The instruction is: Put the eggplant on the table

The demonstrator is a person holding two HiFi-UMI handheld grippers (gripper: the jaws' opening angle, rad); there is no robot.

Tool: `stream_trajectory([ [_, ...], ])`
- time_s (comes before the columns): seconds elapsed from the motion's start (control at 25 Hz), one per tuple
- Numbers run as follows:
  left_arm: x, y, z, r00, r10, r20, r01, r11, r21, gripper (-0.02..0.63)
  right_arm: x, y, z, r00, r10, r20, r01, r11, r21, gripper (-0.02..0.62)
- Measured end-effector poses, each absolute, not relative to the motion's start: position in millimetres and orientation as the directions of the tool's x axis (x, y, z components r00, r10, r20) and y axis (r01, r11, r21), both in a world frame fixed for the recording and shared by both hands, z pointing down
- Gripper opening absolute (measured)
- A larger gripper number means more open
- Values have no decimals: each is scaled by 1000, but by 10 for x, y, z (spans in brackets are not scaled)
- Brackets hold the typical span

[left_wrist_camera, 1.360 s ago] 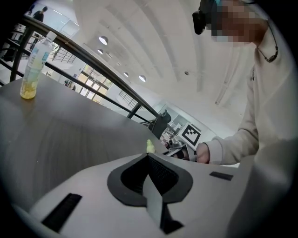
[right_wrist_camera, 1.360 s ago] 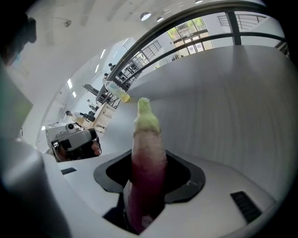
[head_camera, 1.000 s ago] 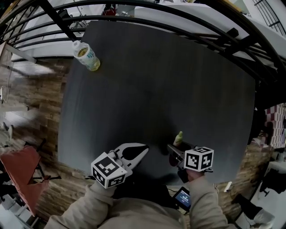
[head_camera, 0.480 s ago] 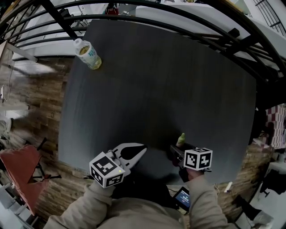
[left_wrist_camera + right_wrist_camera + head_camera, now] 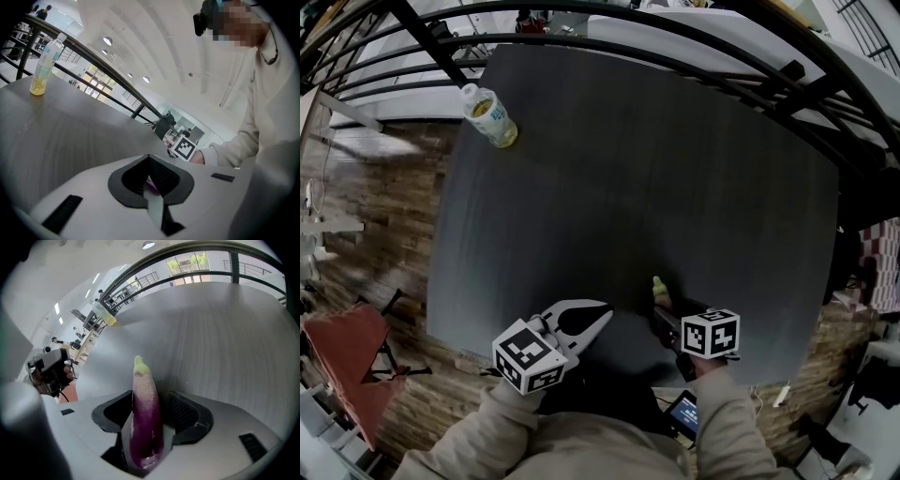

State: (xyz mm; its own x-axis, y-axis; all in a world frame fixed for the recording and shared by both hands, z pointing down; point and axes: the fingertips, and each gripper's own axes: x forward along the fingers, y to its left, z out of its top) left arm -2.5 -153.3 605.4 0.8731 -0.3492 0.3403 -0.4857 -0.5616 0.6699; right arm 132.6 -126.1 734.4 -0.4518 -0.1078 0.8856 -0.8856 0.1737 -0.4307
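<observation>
A purple eggplant (image 5: 146, 418) with a pale green tip stands between the jaws of my right gripper (image 5: 152, 398), over the near edge of the dark grey table (image 5: 225, 333). Those jaws are opening: the eggplant leans on the left pad, and a gap shows at the right pad (image 5: 183, 409). In the head view only its green tip (image 5: 659, 289) sticks out past the right gripper (image 5: 666, 317). My left gripper (image 5: 602, 315) hovers at the table's near edge, to the left, its jaws shut with nothing in them; its own view shows the tips (image 5: 149, 159) meeting.
A plastic bottle (image 5: 490, 115) with yellowish liquid stands at the table's far left corner, also seen as bottle (image 5: 44, 65). Black curved railings (image 5: 694, 56) run behind the table. A red chair (image 5: 347, 356) stands on the brick floor at the left. A small screen (image 5: 684, 412) sits below the right hand.
The right gripper has sunk a little and tilted, so the eggplant's green tip has swung left and nearer the table. The left gripper has stayed put.
</observation>
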Motion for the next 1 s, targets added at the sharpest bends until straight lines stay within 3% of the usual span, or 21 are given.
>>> stream_trajectory([
  [0.16, -57, -1554, 6026, 869, -355, 344, -492, -561, 665, 6, 1302, -1251, 7357, -421, -90, 902, -892, 221, -394, 257],
  [1.0, -212, -1702, 5511, 870, -339, 358, -492, -648, 581, 6, 1140, -1199, 7413, -440, -34, 898, -889, 158, -429, 265],
])
